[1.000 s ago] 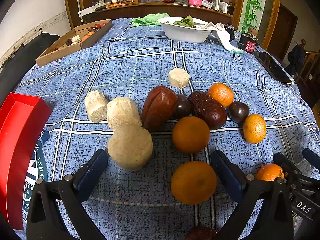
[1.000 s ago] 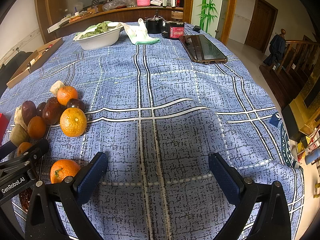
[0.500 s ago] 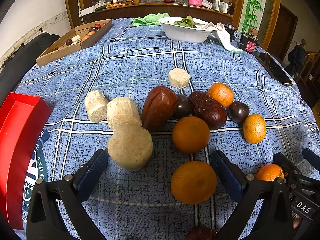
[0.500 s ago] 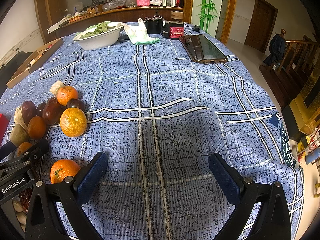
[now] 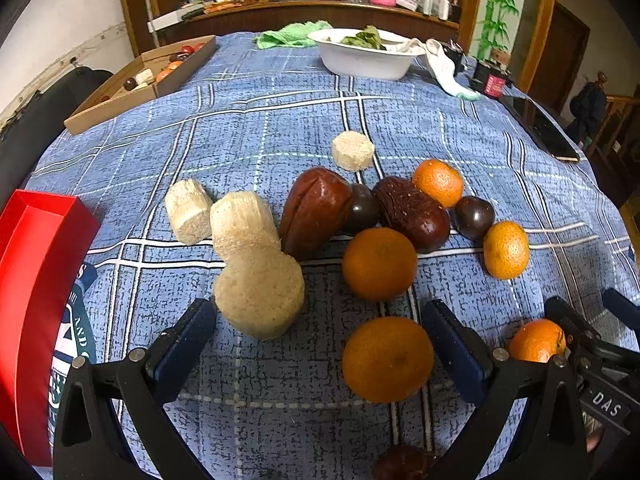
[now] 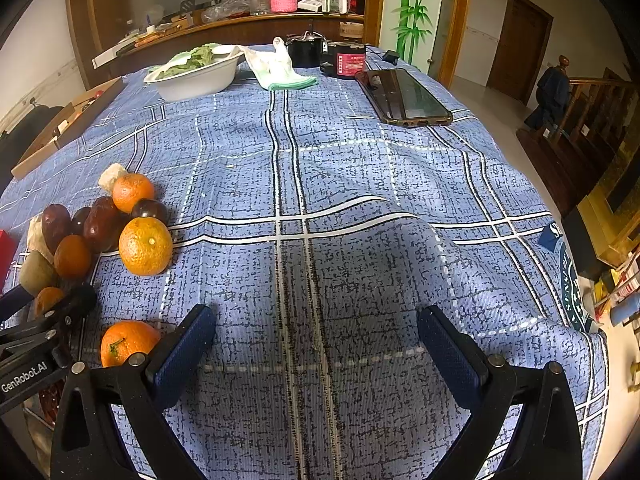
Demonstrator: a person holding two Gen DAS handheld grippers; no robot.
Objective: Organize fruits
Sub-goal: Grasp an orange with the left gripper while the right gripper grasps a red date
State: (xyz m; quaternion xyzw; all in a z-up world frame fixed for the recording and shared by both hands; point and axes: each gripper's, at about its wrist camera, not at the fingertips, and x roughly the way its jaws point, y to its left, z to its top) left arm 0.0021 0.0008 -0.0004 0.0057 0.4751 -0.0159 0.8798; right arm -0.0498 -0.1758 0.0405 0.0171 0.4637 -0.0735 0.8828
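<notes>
Both claws are hanging wide open over the blue checked tablecloth [image 6: 360, 184], gripping nothing. Between the left claw's [image 5: 320, 340] blue fingers [image 5: 184, 344], an orange [image 5: 387, 359] is sitting just inside the right finger, and a pale round chunk [image 5: 259, 295] is lying just beyond the left fingertip. Ahead of it, more oranges, dark brown fruits [image 5: 314, 212] and pale pieces are crowding together. Off to its left, a red box [image 5: 36, 280] is standing at the cloth's edge. The right claw [image 6: 316, 344] is spanning bare cloth, with another orange [image 6: 127, 342] just beside its left finger and the fruit pile further left. Far ahead, a white bowl [image 6: 196, 80] is sitting.
</notes>
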